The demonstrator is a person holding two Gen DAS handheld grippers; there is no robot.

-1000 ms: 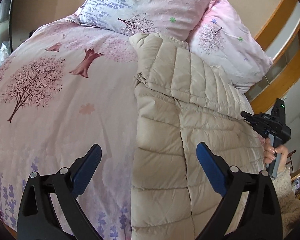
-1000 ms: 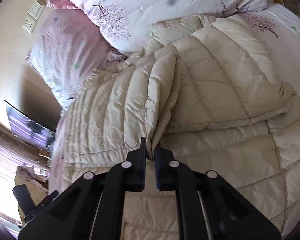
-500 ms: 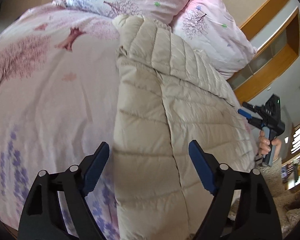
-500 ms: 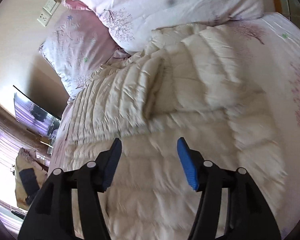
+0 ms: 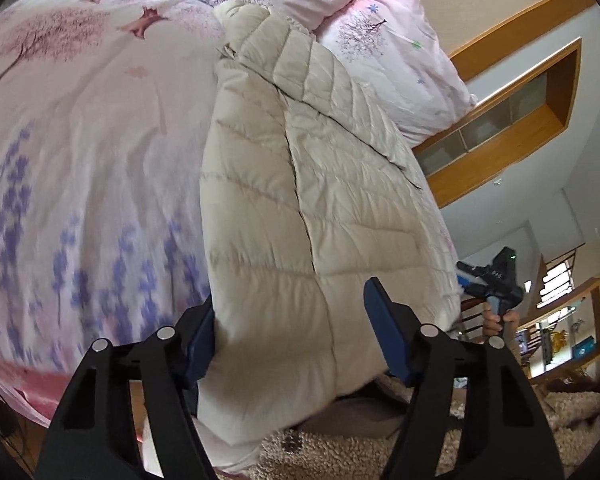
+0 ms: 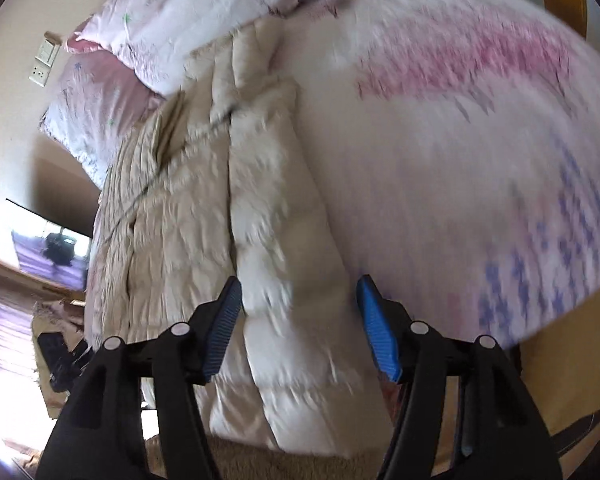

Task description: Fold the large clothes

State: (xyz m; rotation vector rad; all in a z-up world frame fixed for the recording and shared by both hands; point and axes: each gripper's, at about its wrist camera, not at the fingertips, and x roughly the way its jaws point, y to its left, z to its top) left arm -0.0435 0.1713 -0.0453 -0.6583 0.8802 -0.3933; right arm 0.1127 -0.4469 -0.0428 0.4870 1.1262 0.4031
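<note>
On a bed (image 5: 80, 168) dressed in pink tree-print bedding, a cream quilted down coat (image 5: 300, 208) lay lengthwise, its far end against the pillows (image 5: 384, 52) and its near hem hanging over the mattress edge above a shaggy rug (image 5: 572, 408). Both side panels appeared already turned in to meet along a centre seam, leaving a long narrow strip; by that reading the lengthwise folds were done and the crosswise fold, hem toward collar, remained. The left gripper (image 5: 288, 328) had just been closing, its blue pads straddling the hem's left corner, one pad tucked behind the edge, not yet visibly pinching. The right gripper (image 6: 298, 320), spread with nothing gripped, hung over the hem in a blurred view. Its handle showed beyond the coat's right edge in the left camera.
</note>
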